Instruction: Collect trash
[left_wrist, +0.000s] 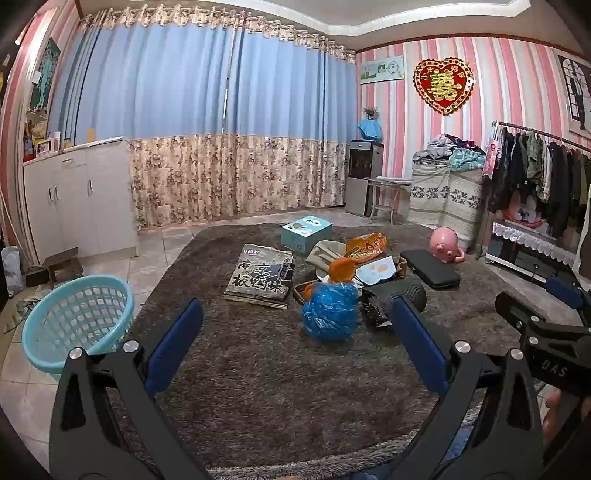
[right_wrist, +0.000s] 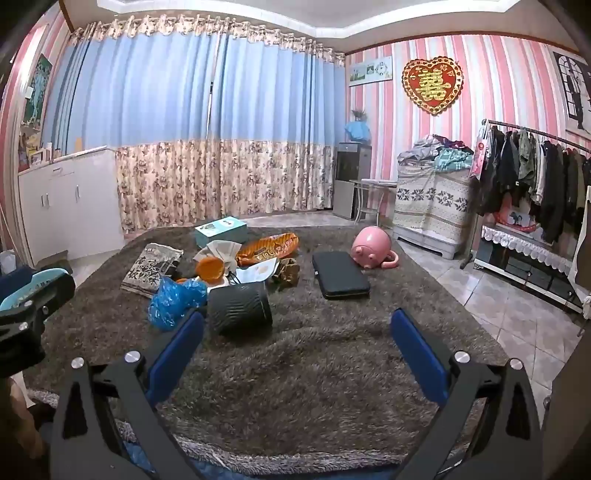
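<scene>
Just ahead of left gripper (left_wrist: 295, 314): blue bag (left_wrist: 330, 311)

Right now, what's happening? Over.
Left hand-held gripper open, right hand-held gripper open, both empty. Trash pile on rug, uncollected. Basket left. Nothing blocking.

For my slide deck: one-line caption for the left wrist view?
Open left tongs hover over a shaggy rug, facing a crumpled blue plastic bag amid litter, basket waiting left.

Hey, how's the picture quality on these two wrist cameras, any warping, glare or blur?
Left wrist view: strong fisheye bending of the curtain, dark corners, tool sharp. Right wrist view: same warping, bright ceiling strip, rug evenly lit, no glare or blur.
</scene>
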